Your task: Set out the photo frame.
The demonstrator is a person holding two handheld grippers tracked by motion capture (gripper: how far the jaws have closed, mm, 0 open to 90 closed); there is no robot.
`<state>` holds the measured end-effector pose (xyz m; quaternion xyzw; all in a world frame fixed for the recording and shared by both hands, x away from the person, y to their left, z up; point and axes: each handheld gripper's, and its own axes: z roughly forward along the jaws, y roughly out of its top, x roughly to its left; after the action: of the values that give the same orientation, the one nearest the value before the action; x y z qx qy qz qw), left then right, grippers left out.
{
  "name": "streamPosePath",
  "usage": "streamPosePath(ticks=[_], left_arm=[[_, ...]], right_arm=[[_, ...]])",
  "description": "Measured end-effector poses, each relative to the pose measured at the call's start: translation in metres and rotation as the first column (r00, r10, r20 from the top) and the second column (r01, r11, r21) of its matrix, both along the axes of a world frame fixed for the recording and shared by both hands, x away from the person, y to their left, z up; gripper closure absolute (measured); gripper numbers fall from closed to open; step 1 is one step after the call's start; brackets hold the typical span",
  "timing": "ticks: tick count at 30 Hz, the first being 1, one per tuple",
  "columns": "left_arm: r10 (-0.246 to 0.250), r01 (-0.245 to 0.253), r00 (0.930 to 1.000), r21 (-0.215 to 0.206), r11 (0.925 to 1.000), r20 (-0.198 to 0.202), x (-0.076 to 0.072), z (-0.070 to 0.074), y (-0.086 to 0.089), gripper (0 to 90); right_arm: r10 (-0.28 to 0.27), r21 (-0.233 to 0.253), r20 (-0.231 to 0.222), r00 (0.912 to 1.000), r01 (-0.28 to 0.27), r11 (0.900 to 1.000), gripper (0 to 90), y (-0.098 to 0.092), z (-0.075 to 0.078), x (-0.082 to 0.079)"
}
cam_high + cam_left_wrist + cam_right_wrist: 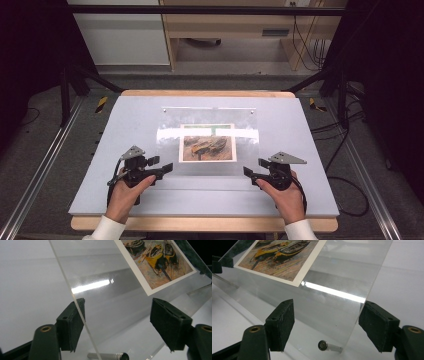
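Both tools gaping wide: left tool and right tool flanking acrylic sheet near corners, lining up to lift it off picture.

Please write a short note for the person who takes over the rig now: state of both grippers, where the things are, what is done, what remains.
Left gripper: open, jaws either side of the clear sheet's left edge.
Right gripper: open, jaws either side of its right edge.
The sheet is on the table, over the picture; metal posts stand at its near corners.
Done: both grippers are lined up.
Left: probably close both and move the sheet.
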<state>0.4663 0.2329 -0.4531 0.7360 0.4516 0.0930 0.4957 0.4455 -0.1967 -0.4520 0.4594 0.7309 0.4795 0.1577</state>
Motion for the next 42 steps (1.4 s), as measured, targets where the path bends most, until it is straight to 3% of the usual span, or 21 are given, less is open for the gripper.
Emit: streamPosePath(ticks=[12, 21, 42], left_arm=[[0.006, -0.006, 0.9998, 0.039, 0.9992, 0.022, -0.011, 0.002, -0.002, 31.2], [0.009, -0.009, 0.9999, 0.029, 0.9995, 0.012, -0.015, 0.003, 0.002, 37.5], [0.026, -0.027, 0.9993, 0.059, 0.9979, 0.025, -0.031, 0.004, 0.002, 43.6]], right_arm=[[-0.003, -0.028, 0.019, 0.9998, 0.004, 1.0, 36.6, -0.001, 0.001, -0.013], [-0.01, -0.054, 0.026, 0.9996, 0.011, 0.998, 39.4, 0.0, 0.002, -0.02], [-0.018, -0.092, 0.046, 0.9988, 0.022, 0.996, 50.8, -0.002, 0.001, -0.036]])
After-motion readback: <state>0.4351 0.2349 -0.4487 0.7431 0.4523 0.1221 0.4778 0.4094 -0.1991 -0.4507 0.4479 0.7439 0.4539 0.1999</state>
